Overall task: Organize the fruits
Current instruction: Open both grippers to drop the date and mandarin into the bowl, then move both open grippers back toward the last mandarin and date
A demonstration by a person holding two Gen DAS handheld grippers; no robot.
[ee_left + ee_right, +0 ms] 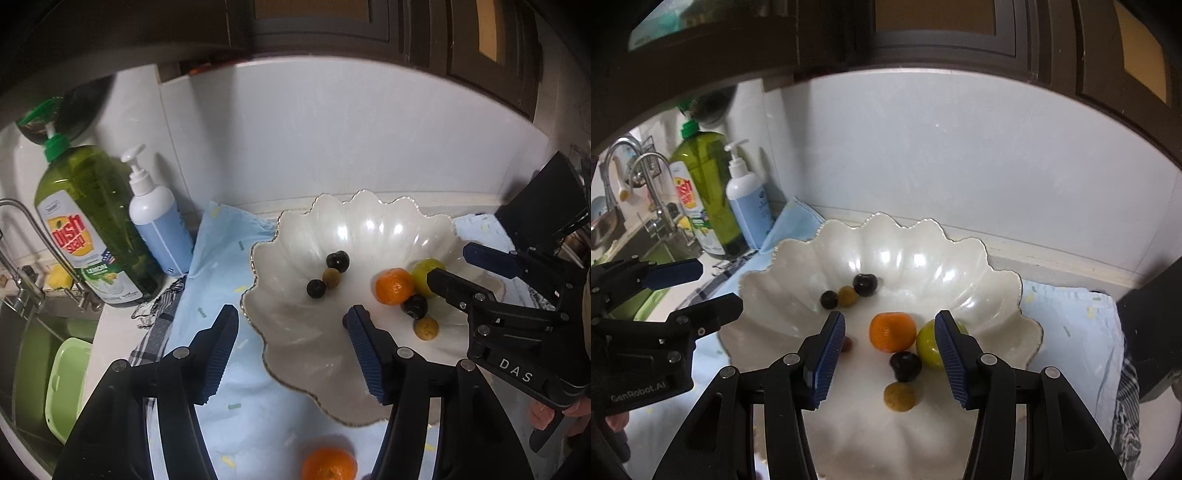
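The left wrist camera looks forward and down from the left of the scalloped bowl, close above the cloth. The right wrist camera faces the same wall from nearer the bowl's front. The 2 views share bowl, fruit and bottles.

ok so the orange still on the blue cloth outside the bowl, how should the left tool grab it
Grip the round orange fruit across its widest middle, coming straight down from above. It sits alone on the light blue cloth, just in front of the white scalloped bowl, so a side approach would likely bump the rim. The left tool is already open above it.
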